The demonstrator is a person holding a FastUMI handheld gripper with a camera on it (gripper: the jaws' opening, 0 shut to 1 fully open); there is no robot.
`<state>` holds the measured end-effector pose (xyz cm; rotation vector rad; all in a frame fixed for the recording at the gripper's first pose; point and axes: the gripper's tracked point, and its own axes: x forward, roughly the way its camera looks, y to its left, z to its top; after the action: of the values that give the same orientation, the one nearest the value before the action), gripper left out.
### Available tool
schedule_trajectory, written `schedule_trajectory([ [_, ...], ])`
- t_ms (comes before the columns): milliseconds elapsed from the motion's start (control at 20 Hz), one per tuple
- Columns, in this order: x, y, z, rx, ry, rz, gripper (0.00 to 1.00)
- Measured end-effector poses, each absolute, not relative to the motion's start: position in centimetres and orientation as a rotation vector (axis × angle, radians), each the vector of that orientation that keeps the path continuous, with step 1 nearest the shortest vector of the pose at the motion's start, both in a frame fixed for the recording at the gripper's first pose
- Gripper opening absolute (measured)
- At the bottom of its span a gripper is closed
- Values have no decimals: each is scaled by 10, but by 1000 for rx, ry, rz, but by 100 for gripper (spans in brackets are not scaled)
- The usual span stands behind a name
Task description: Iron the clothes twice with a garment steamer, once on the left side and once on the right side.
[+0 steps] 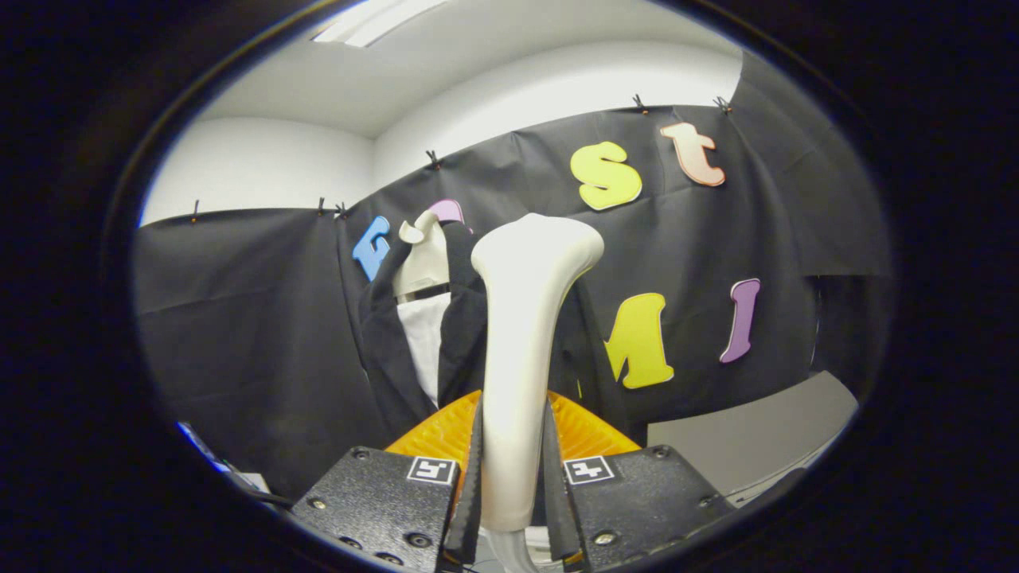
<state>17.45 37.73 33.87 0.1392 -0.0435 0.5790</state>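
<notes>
The biggest thing was the dark jacket (390, 334), hanging on a pale dummy (424, 259) with a white shirt front (424, 338) showing in its open middle. It hung in front of the black booth wall. Next to the jacket, closer to the camera, stood the white garment steamer (521, 350). Its wide head rose just beside the jacket's collar, a little apart from the cloth — it did not seem to be touching. An orange ribbed piece (589, 434) sat low behind the steamer's handle, below the jacket. A grey surface (756, 430) lay off to the side of the jacket, past the steamer.

The ironing looked like it had hardly begun — whether either side had been steamed could not be told, so the left and right passes may both have been left to do.

The gripper (513, 469) was squeezed narrow, and both fingers pressed on the steamer's handle, holding it upright beside the jacket.
</notes>
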Motion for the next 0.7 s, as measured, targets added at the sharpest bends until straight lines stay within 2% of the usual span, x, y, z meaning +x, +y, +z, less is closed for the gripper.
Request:
schedule_trajectory([
  [700, 200, 420, 273, 81, 114, 569, 36],
])
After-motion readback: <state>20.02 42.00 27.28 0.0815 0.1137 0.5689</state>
